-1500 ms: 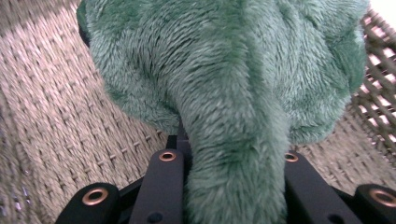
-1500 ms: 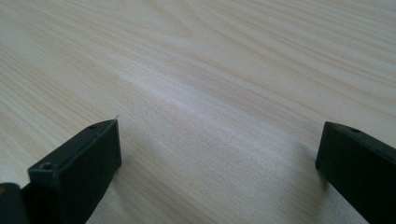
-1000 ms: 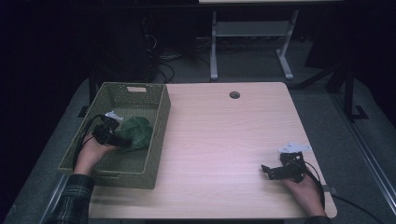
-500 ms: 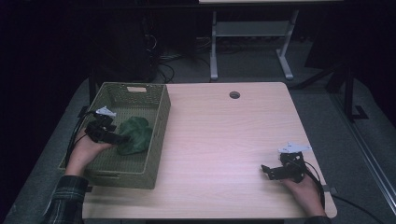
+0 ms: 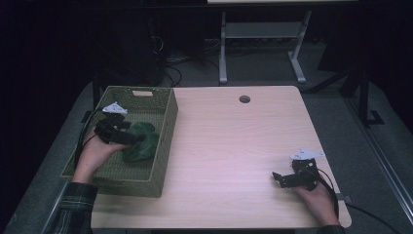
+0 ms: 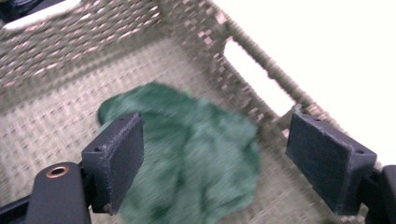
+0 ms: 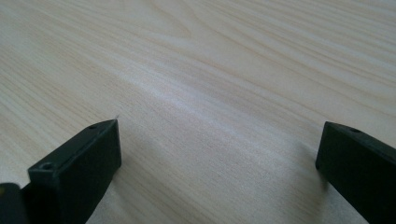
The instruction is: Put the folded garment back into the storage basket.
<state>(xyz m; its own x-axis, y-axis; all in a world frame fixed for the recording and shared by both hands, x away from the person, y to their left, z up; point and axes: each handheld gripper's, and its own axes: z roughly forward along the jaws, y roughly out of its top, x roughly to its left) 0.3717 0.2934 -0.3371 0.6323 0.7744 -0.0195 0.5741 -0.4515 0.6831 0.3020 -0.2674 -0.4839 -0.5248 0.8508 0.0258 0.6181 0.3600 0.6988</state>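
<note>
The green cloth (image 5: 141,141) lies crumpled on the floor of the woven basket (image 5: 163,146), which stands at the left end of the wooden table (image 5: 234,146). The cloth sits toward the basket's right-hand wall in the high view, roughly midway along its length.

The left gripper (image 5: 127,138) hangs over the basket with its tips just above the cloth's near edge. In the left gripper view its jaws stand wide apart and have just been opening; the cloth (image 6: 187,158) lies below and between them on the weave, loose (neither pad presses on it, though the left pad overlaps its edge in the picture). The basket wall with its handle slot runs behind the right pad.

The right gripper (image 5: 280,178) rests low over the bare table near the front right corner, well apart from the basket. Its jaws are spread wide too, with nothing but wood grain (image 7: 210,93) between them.
</note>
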